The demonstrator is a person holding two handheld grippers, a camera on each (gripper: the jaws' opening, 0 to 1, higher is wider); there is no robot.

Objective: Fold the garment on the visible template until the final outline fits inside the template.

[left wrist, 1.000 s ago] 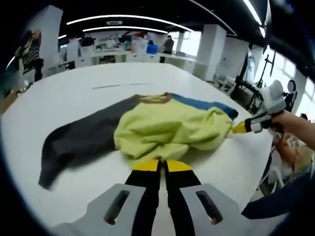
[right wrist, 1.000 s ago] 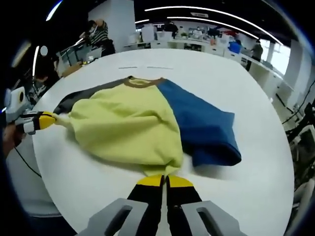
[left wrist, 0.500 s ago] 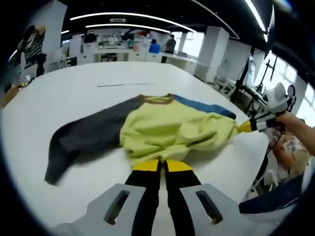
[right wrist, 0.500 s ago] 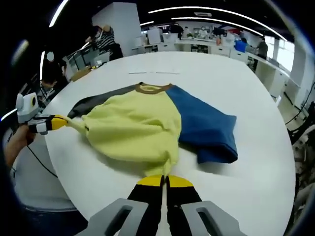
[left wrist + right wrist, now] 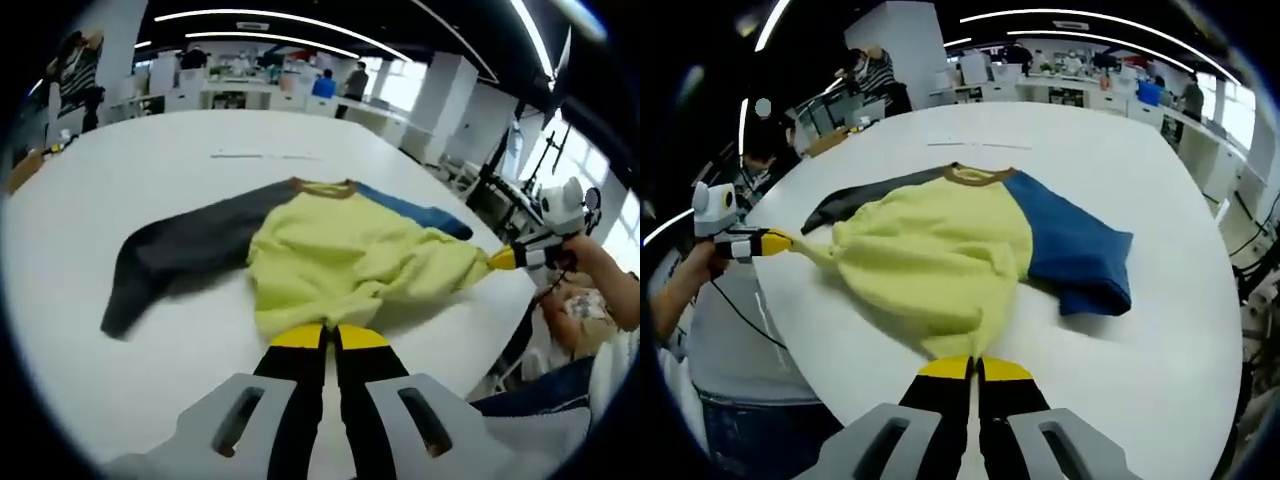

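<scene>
A garment with a yellow body point(image 5: 340, 255), a dark grey sleeve point(image 5: 175, 250), a blue sleeve point(image 5: 410, 210) and a brown collar point(image 5: 325, 187) lies on the white table point(image 5: 150, 150). My left gripper point(image 5: 325, 332) is shut on the yellow hem near the table's edge. At the right of that view, my right gripper point(image 5: 503, 258) pinches the other hem corner. In the right gripper view, the yellow body point(image 5: 940, 260) and blue sleeve point(image 5: 1075, 245) spread ahead; my right gripper point(image 5: 973, 362) is shut on the hem, and my left gripper point(image 5: 780, 242) pulls a stretched corner at the left.
Thin marks point(image 5: 265, 155) lie on the table beyond the collar. The table's edge point(image 5: 790, 320) runs close to the person holding the grippers point(image 5: 740, 340). A person in a striped top point(image 5: 875, 75) stands far back among desks. A tripod point(image 5: 520, 130) stands to the right.
Both grippers have drawn the hem back and apart, so the bunched yellow body now lies flatter and wider. Both cameras have backed away from the garment.
</scene>
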